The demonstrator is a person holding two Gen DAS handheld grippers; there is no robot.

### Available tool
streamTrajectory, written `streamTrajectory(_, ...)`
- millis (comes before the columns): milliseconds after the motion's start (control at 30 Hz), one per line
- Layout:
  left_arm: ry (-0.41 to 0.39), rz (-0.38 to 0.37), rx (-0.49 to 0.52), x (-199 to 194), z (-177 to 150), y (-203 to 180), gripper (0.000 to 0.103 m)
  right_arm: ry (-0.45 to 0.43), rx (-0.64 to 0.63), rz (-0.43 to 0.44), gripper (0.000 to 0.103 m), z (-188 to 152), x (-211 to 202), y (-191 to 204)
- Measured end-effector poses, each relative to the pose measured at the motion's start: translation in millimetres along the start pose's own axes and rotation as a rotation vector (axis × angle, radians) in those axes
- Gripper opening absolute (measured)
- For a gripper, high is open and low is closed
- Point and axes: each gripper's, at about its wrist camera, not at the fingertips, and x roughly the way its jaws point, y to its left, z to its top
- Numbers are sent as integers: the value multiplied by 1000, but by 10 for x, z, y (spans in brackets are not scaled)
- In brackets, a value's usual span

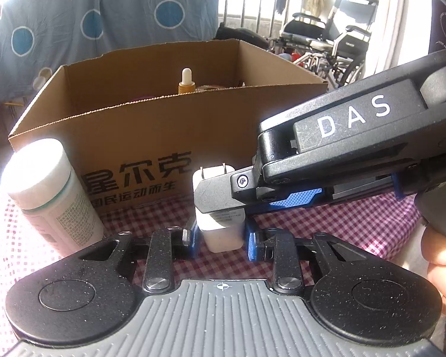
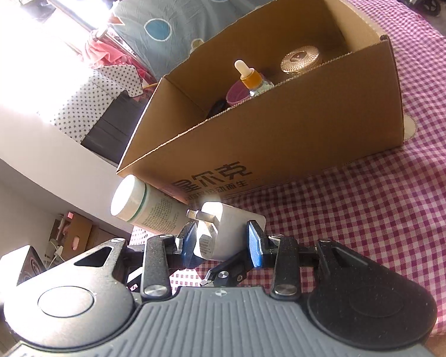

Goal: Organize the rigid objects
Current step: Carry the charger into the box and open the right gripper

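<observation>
White charger plug (image 1: 221, 232) sits in front of the cardboard box (image 1: 151, 131), prongs pointing up toward the box wall, over the red-and-white checked cloth (image 1: 342, 223) that covers the counter. Both tools have it. The right hand-held gripper (image 1: 223, 205) comes in from the right of the left wrist view, its dark finger lying across the plug's upper body, and in its own view (image 2: 220, 244) the two blue pads (image 2: 254, 248) sit against the plug's (image 2: 232, 232) opposite sides, so it is clamped on it. The left hand-held gripper (image 1: 221, 242) has its blue pads (image 1: 252, 244) either side of the plug's lower end, nearly closed; they look to be touching it, though the left pad's contact is hard to make out. Whether the plug rests on the cloth or is held just clear of it cannot be told.

Just to the plug's left stands a white bottle (image 1: 50, 196) with a green band and a white cap, tilted in the frame, close against the box front. Inside the box are a dropper bottle (image 2: 251, 78) of amber liquid, a gold-lidded jar (image 2: 301, 59) and a pink cup (image 2: 238, 93). A person's fingers (image 1: 441, 255) hold the right tool's handle at the right edge. Behind the box hangs a blue sheet (image 1: 104, 15) with round spots, and folded wheelchairs (image 1: 330, 41) stand further back.
</observation>
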Motion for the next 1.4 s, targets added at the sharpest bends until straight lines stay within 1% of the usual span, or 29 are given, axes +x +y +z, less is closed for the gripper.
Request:
streamTrajectory(133,-101,16,33,-267,223,-50,28,-88,-84,15,40,107,-295,249)
streamTrajectory(200,-149,15,47,-336,405,-77,28,-140,-135,18,40,248,-450,385)
streamTrajectory(300,-184,-2,48,-327,671,-88,28,-187,-178,11,40,482,-562,463)
streamTrajectory(367,-193,-13,51,-242,843,-107,28,-205,-196,3,40,635,-594,458)
streamTrajectory(467,-163,-29,49,-17,1019,-114,28,-198,-186,-17,40,857,-546,352)
streamTrajectory(633,-62,-68,23,351,1112,-23,28,-137,-132,-44,40,1122,-236,57)
streamTrajectory(700,-8,-89,-7,510,1115,47,28,-109,-117,-54,40,1166,-129,-54)
streamTrajectory(933,96,-114,-37,769,1067,115,28,-46,-80,-67,40,1189,134,-280)
streamTrajectory(1200,153,-163,-109,842,1098,249,32,-38,-132,-85,39,1184,207,-251)
streamTrajectory(1267,164,-167,-121,855,1104,267,34,-43,-134,-89,39,1190,203,-234)
streamTrajectory(1400,162,-161,-125,832,1104,262,35,-57,-126,-87,40,1180,163,-235)
